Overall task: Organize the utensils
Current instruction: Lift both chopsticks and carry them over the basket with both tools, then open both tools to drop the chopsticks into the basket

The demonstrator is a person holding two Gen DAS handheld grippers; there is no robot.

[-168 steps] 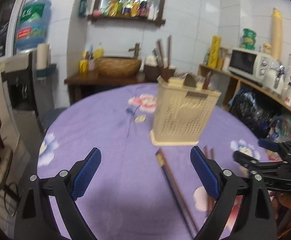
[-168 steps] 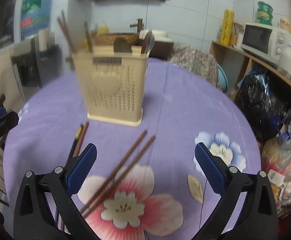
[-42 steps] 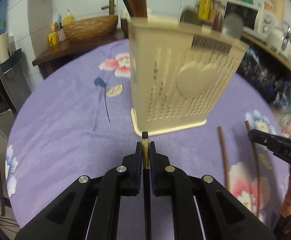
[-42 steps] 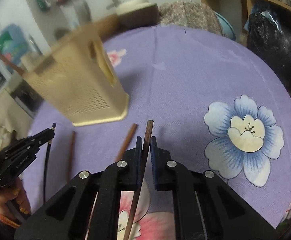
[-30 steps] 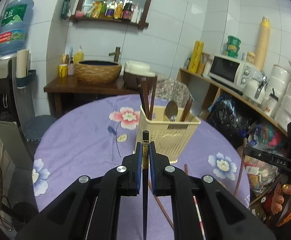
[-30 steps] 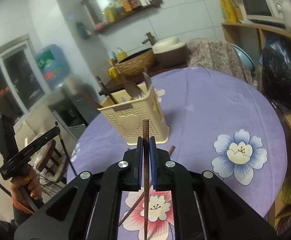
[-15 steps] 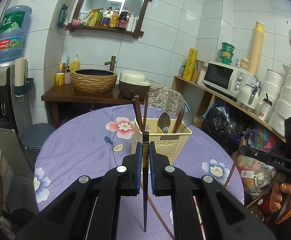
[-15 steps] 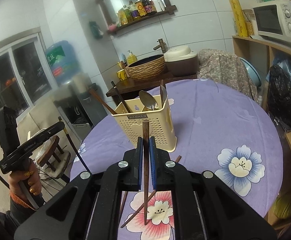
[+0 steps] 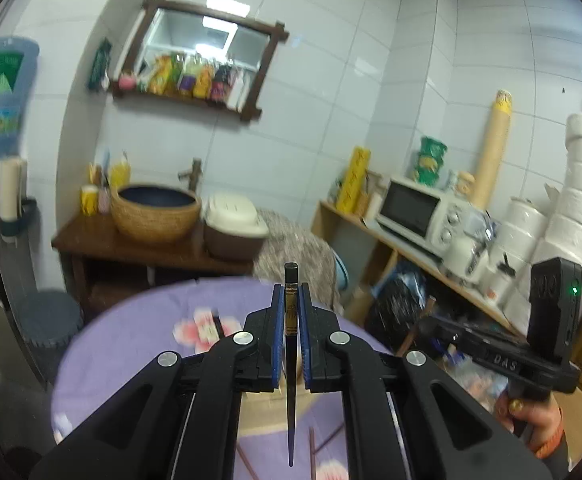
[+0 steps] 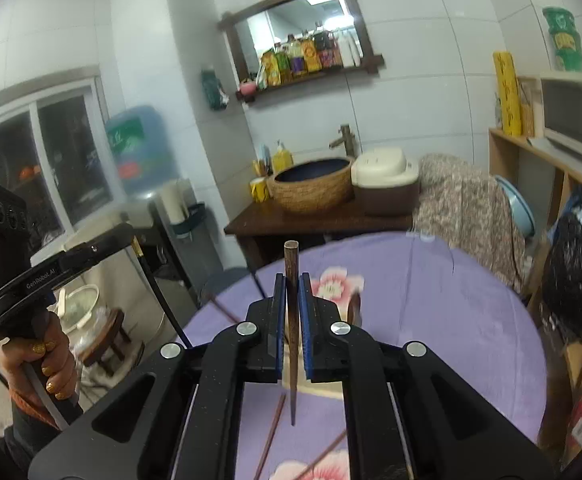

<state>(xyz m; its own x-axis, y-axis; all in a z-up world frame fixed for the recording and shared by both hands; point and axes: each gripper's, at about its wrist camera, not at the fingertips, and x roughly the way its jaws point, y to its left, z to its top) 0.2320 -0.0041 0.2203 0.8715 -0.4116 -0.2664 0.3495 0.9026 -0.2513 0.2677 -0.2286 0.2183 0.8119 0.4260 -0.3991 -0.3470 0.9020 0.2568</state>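
- The left gripper (image 9: 289, 330) has its jaws pressed tight on a black chopstick (image 9: 291, 380), which stands upright between the blue pads with its tip hanging down over the purple tablecloth (image 9: 131, 332).
- The right gripper (image 10: 291, 330) pinches a brown chopstick (image 10: 292, 344) the same way: upright, blunt end up, tip pointing down.
- Both sticks hang high above the table; two or more brown chopsticks (image 10: 275, 436) lie loose on the cloth beneath.
- The utensil holder is mostly hidden behind the gripper bodies; only a pale sliver shows, so its openings cannot be judged here.
- Each stick is gripped near its top, so the long free end could swing or pivot in the pads when lowered.
- A tip that catches the holder's rim could tilt the light basket or twist the stick out of the grip.
- With both hands (image 10: 39, 360) close together, the two grippers could bump over the holder.
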